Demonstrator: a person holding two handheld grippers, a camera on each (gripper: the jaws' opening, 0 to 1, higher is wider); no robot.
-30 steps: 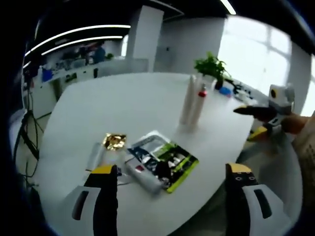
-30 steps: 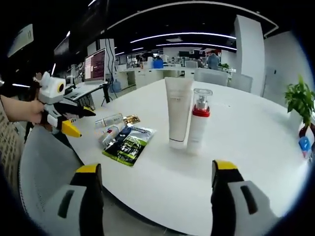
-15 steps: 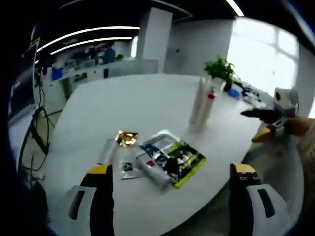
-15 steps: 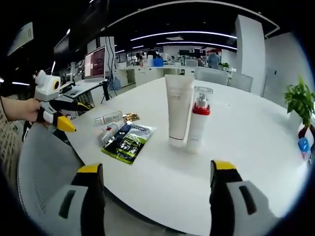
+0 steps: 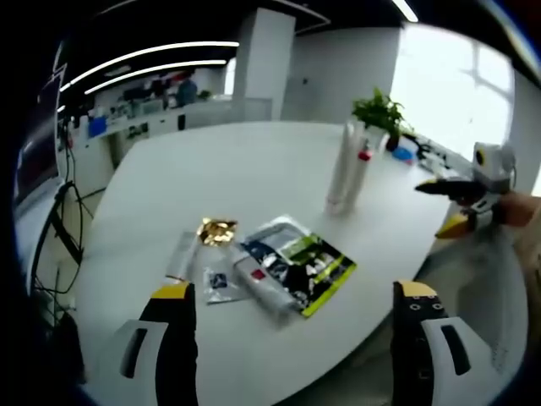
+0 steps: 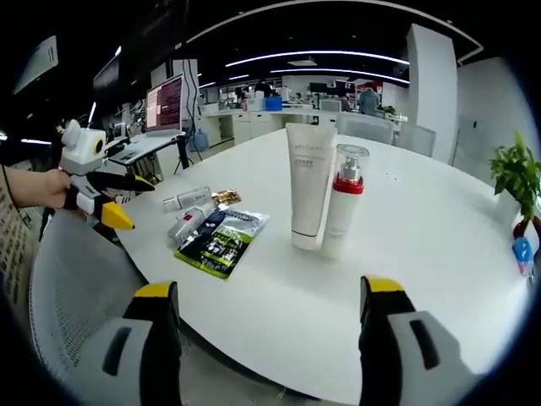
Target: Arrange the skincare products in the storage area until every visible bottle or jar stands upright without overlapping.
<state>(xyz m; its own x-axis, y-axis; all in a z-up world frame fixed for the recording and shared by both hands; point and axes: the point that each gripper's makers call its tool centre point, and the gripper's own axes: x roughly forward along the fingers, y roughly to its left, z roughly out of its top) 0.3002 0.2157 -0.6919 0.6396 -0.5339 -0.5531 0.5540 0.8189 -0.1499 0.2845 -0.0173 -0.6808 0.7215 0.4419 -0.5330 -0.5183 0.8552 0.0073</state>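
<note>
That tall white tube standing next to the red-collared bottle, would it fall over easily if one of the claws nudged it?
Probably yes. The white tube is tall and stands on a narrow end, so a push near its top would likely tip it. It stands right beside the pump bottle, so it could knock that over too. Its smooth surface may also be slippery to pinch.

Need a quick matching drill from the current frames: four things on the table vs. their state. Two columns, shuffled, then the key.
Things:
1. white tube
2. pump bottle with red collar
3. green-and-black sachet
4. small gold packet

States:
A. lying flat near the table edge, partly under a small tube
B. standing upright, clear cap on top
C. crumpled, lying beyond the flat items
D. standing on its cap, wider at the top

Pairs: 1-D, 2-B, 3-A, 4-C
</note>
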